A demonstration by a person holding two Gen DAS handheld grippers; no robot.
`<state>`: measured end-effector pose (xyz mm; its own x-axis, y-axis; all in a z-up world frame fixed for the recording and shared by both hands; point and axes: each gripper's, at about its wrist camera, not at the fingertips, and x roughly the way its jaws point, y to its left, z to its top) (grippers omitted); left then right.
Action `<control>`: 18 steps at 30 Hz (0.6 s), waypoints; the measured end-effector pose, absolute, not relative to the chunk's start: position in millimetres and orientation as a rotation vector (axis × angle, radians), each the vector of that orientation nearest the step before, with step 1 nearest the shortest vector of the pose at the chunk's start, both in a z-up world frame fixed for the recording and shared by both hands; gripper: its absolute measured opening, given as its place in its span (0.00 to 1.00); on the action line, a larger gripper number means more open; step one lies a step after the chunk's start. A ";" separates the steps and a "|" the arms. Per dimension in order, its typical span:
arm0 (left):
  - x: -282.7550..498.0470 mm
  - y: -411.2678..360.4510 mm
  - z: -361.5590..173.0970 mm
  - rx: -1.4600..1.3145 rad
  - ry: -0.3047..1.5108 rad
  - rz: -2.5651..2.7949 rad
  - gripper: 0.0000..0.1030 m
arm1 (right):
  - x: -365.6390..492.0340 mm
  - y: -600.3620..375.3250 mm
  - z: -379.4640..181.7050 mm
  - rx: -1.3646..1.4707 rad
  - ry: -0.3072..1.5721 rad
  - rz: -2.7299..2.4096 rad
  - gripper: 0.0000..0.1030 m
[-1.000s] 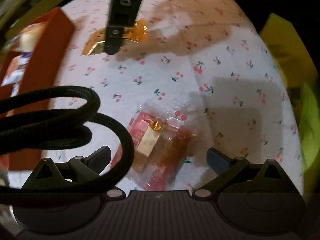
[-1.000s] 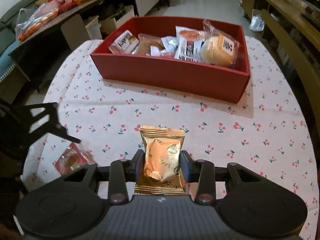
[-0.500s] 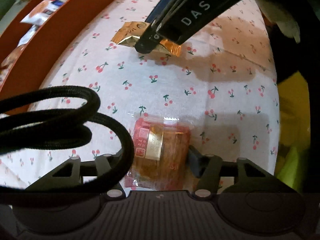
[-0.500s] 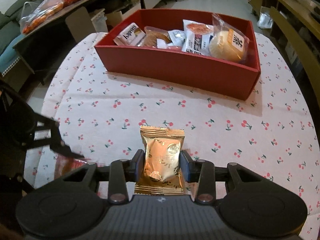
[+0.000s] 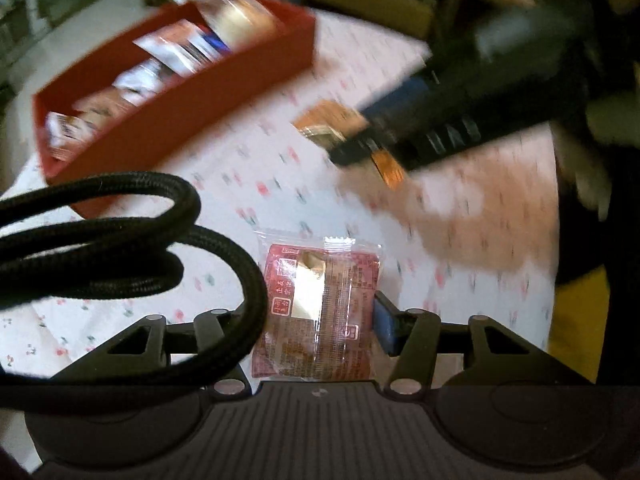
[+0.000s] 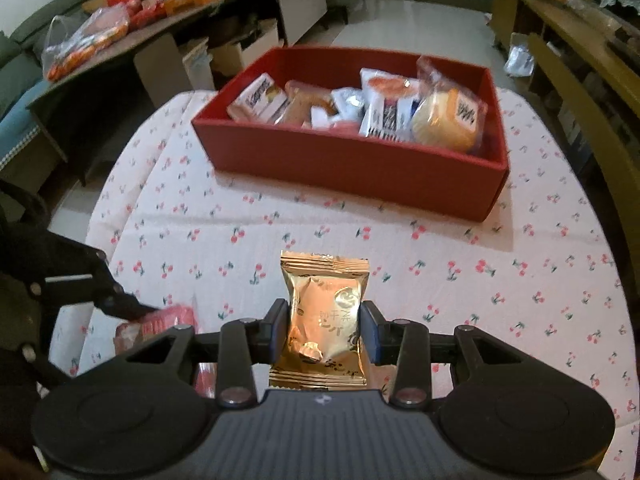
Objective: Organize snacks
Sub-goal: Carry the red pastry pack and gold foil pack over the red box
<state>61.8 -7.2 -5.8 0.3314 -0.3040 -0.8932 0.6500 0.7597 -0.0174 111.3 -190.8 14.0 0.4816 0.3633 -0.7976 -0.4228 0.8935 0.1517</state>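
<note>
A: Room first. Shelves and a bench (image 6: 132, 36) heaped with bagged goods at back. Round table under cherry-print cloth (image 6: 440, 256).

B: Noted. Red box (image 6: 352, 168) at far side, well apart from both grippers, already crowded with wrapped snacks.

A: Held items?

B: Right gripper (image 6: 325, 330) clamped on gold pack (image 6: 325, 312), upright, long axis pointing away toward box. Left gripper (image 5: 320, 322) just been closing, now pinching red pack (image 5: 318, 312) by its sides, lifted off cloth by the look of it.

A: Which nearer the box?

B: About even; box dead ahead of right, up and left of left. Straight carry for right, likely. Left view blurred, so exact gap hard to call.
</note>
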 end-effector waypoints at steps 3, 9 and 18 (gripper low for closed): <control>72.5 1.5 8.3 0.304 0.996 -0.605 0.61 | 115.2 -191.8 21.7 -0.053 0.937 0.463 0.63; 107.9 1.0 25.5 0.195 0.906 -0.534 0.61 | 133.8 -186.8 37.7 -0.044 0.899 0.432 0.63; 145.8 1.6 45.2 0.108 0.840 -0.462 0.61 | 174.5 -180.9 54.4 -0.033 0.859 0.398 0.63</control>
